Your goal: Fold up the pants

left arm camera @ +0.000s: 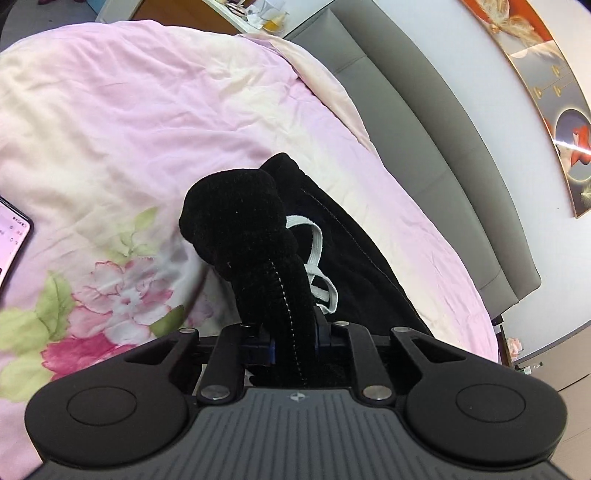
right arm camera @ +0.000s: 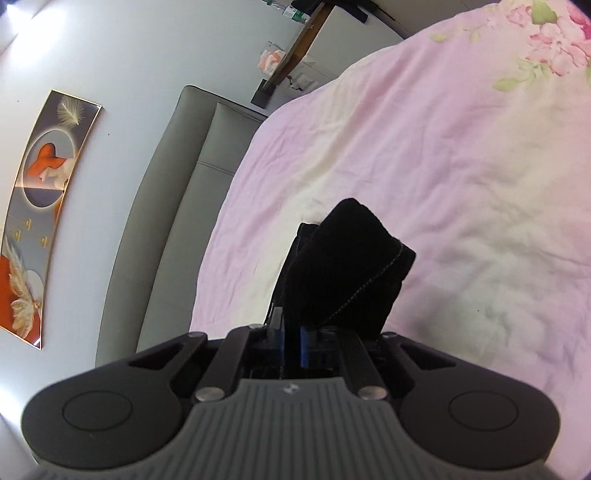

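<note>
The black pants have a white drawstring hanging at the waist. My left gripper is shut on a bunched fold of the pants with a stitched seam, held above the bed. The rest of the cloth trails down to the right over the cover. In the right wrist view, my right gripper is shut on another part of the black pants, which stands up in a thick fold over the fingers. The fingertips are hidden by cloth in both views.
A pink floral bed cover lies under everything. A grey padded headboard runs along the wall, with a framed picture above it. A phone lies on the cover at the left edge. A cluttered nightstand stands beyond the bed.
</note>
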Available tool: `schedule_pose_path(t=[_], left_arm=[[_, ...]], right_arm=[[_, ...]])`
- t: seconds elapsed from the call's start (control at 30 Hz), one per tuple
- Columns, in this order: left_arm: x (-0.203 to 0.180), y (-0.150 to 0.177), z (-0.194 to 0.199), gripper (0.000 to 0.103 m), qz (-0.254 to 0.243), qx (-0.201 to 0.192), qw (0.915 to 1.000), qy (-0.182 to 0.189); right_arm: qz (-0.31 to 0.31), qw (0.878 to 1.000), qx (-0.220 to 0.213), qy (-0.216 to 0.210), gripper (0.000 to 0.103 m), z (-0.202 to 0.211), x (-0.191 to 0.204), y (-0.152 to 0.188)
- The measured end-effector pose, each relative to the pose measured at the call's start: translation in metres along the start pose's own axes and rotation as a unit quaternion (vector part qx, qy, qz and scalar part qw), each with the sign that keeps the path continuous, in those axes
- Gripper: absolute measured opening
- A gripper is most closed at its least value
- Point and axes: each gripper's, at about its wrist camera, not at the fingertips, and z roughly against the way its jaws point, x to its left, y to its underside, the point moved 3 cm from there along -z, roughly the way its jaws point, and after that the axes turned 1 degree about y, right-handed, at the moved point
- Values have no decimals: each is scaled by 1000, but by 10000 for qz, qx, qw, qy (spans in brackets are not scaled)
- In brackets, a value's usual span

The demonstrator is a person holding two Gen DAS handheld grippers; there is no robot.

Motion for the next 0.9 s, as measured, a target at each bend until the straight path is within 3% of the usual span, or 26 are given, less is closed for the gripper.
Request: schedule_pose_path(t=[0.17, 0.37, 0.5, 0.67, 0.9], left_arm=[[1, 2, -8, 18, 40, 29, 9999, -141], [-34, -27, -24, 18, -49, -86, 9999, 97], [-68, -48, -62, 18, -191, -222, 9996, 58], [-86, -78, -115, 18, 188, -342, 9990, 208], [-99, -129, -196, 18, 18, -226, 9993, -296]], right_arm=[[-23, 9992, 153, 372, 3, -18, -9, 1], [41, 9997, 176, 188, 3, -50, 14, -7], [241, 9995, 196, 56, 3, -81, 46, -18], [362, 9989, 205, 206, 2, -135, 76, -35], [400, 9959, 48, 806, 2, -220, 99, -60]])
